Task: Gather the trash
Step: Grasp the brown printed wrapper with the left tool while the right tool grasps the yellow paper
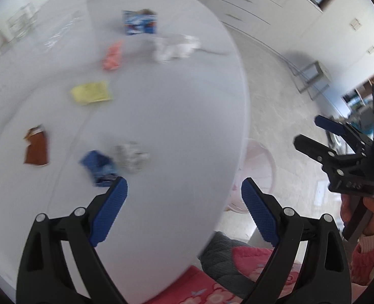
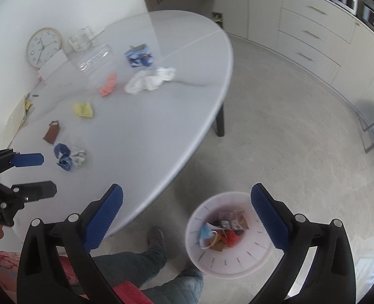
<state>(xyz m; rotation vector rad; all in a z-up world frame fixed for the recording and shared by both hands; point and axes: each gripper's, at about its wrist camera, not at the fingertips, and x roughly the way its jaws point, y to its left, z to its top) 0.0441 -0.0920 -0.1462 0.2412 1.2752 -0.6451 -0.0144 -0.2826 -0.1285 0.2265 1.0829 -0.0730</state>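
Both grippers are wide open and empty. The right gripper [image 2: 187,217] hangs over the bin [image 2: 237,266]; the left gripper [image 1: 184,212] is above the surface [image 1: 174,116]. Nearest pickup, just ahead-left of it: the crumpled blue wrapper [image 1: 98,167] touching a foil ball [image 1: 131,157]. It should straddle one piece only.
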